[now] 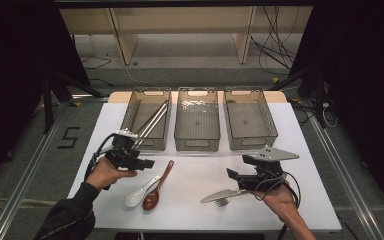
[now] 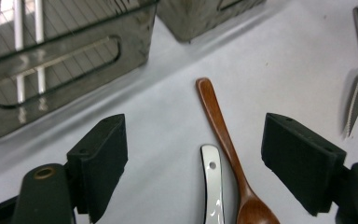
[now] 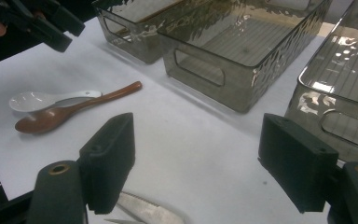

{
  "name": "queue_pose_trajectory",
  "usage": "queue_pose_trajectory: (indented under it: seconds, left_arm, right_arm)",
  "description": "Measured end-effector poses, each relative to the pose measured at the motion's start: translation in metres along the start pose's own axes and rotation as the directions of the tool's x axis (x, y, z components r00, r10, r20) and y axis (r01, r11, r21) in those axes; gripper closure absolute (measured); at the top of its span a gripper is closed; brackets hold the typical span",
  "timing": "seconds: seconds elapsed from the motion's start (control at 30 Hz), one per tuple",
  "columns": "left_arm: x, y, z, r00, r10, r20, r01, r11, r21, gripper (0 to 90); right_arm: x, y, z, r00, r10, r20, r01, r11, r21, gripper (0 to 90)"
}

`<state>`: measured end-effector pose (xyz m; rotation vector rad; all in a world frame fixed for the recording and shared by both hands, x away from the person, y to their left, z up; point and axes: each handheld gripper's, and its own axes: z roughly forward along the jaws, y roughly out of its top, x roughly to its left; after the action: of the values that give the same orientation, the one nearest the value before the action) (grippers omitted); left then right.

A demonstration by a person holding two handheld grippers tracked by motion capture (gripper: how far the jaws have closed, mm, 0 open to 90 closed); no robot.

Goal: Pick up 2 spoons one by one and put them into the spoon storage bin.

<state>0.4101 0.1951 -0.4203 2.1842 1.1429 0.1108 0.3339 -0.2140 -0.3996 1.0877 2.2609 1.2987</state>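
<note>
Spoons first: from the high view, your left hand-held gripper (image 1: pixel 147 163) hovers spread beside the brown spoon (image 1: pixel 156 190), near the left bin (image 1: pixel 147 119). Its own view shows that spoon (image 2: pixel 223 140) between the jaws; lower and pinch. Your right hand-held gripper (image 3: pixel 196 163) waits spread above the knife (image 3: pixel 144 212).

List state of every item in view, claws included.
left claw: open, over the spoon handles
right claw: open, above the knife
left bin: holds chopsticks
middle bin: empty
right bin: empty
wooden spoon: flat on table
white spoon: flat beside it
knife: on table
fork: under knife
</note>
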Motion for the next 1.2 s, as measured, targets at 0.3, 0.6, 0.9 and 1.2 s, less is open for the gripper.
queue_pose_trajectory:
  seconds: [0.3, 0.6, 0.9, 1.2]
  left_arm:
    - [-0.005, -0.011, 0.014, 0.9997, -0.001, 0.024, -0.001, 0.9947, 0.102, 25.5]
    - [-0.013, -0.020, 0.026, 0.9994, 0.024, 0.024, -0.029, 0.9774, 0.209, 42.5]
    - [-0.014, -0.026, 0.035, 0.9982, 0.043, 0.041, -0.052, 0.9621, 0.268, 54.9]
    - [-0.015, -0.030, 0.043, 0.9964, 0.068, 0.050, -0.080, 0.9504, 0.300, 69.3]
  right_arm:
    - [0.001, 0.000, 0.000, 1.0000, -0.005, 0.005, 0.005, 1.0000, -0.004, 27.9]
    - [0.004, 0.001, -0.001, 0.9999, -0.011, 0.008, 0.011, 0.9999, 0.000, 28.0]
    - [0.005, 0.001, 0.000, 0.9998, -0.017, 0.010, 0.017, 0.9998, 0.002, 28.0]
    - [0.005, 0.001, 0.000, 0.9998, -0.017, 0.010, 0.017, 0.9998, 0.004, 28.1]
